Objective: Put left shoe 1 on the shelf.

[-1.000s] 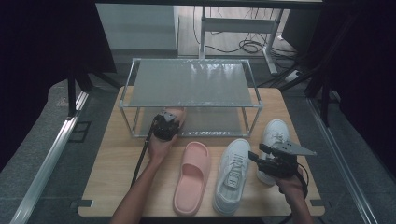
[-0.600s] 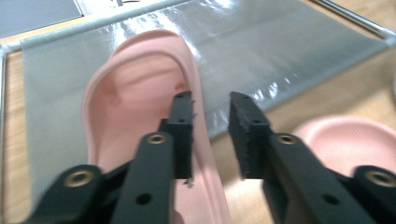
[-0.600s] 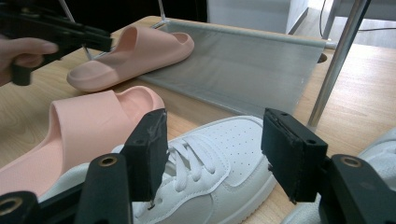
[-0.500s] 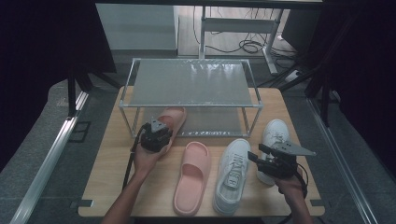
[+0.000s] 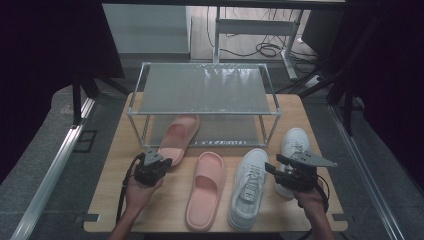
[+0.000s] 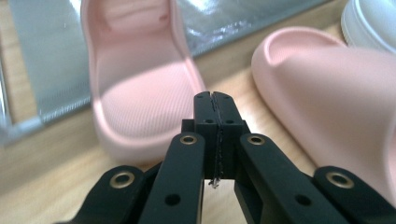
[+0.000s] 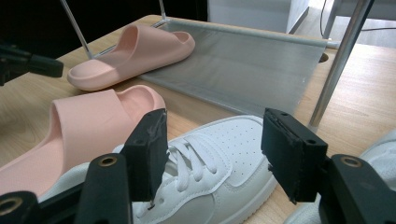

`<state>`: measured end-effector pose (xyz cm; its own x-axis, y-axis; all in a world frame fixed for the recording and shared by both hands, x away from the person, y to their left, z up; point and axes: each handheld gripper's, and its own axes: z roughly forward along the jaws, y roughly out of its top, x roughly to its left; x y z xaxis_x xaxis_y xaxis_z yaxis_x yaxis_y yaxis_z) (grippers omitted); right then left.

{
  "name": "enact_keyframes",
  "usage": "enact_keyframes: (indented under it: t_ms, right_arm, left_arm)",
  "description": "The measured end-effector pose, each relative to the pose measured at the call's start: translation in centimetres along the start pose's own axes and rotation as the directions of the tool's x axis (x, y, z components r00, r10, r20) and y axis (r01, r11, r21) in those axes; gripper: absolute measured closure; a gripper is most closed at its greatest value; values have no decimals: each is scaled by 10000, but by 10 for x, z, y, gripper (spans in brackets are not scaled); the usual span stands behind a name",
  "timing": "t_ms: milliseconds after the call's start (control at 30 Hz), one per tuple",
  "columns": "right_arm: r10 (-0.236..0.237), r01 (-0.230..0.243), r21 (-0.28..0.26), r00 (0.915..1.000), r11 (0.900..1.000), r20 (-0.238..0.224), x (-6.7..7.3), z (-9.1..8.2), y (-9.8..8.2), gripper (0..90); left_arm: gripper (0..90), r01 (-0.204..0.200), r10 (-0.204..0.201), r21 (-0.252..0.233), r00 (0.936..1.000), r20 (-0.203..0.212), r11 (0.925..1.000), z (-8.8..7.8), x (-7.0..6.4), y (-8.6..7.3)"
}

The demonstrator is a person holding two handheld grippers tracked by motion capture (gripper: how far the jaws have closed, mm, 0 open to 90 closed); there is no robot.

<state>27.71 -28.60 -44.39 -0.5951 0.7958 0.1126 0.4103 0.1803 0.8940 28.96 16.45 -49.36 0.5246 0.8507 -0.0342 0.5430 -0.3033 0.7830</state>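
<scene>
One pink slipper [image 5: 177, 134] lies with its toe on the rack's lower shelf [image 5: 225, 131] and its heel on the table. My left gripper [image 5: 152, 167] sits just behind that heel [image 6: 140, 98]. Its jaws have just been closing and now meet with nothing between them [image 6: 215, 100]. The second pink slipper [image 5: 205, 190] lies flat beside a white sneaker [image 5: 248, 187]. My right gripper [image 5: 292, 172] hovers open over that sneaker's laces [image 7: 210, 163], jaws wide apart [image 7: 210, 135] and touching nothing. Another white sneaker [image 5: 294, 145] stands to the right.
A two-level metal rack [image 5: 205, 90] with mesh shelves stands at the back of the wooden table [image 5: 115, 180]. Its thin legs [image 7: 336, 65] rise near the sneakers. Dark floor and desk legs lie beyond.
The left gripper has drawn back from the slipper at the rack toward the near left, and its jaws have shut empty. The slipper stays on the shelf edge. The right gripper has not moved.
</scene>
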Motion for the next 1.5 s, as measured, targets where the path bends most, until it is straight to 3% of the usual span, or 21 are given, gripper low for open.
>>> enact_keyframes:
  t_ms: [233, 367, 667, 1133, 1500]
  right_arm:
    - [9, -9, 10, 10000, 10000, -10, 1, 0, 0, 413]
    - [0, 0, 28, 10000, 10000, -25, 1, 1, 0, 413]
    - [42, -43, -21, 10000, 10000, -13, 0, 0, 0, 413]
    - [19, -19, 13, 10000, 10000, -19, 1, 2, 0, 414]
    - [16, -16, -15, 10000, 10000, -24, 1, 1, 0, 414]
  left_arm:
    - [900, 131, -131, 427, 9999, -2, 9990, -2, 6, -20]
    - [900, -293, 322, 770, 9988, -364, 9966, 3, 3, -25]
    - [900, -118, 129, 901, 9999, -113, 9959, 11, 5, -25]
    - [900, -145, 161, 949, 9997, -158, 9954, 16, 6, -23]
    - [900, 48, -33, 955, 9999, -157, 9954, 20, 12, -22]
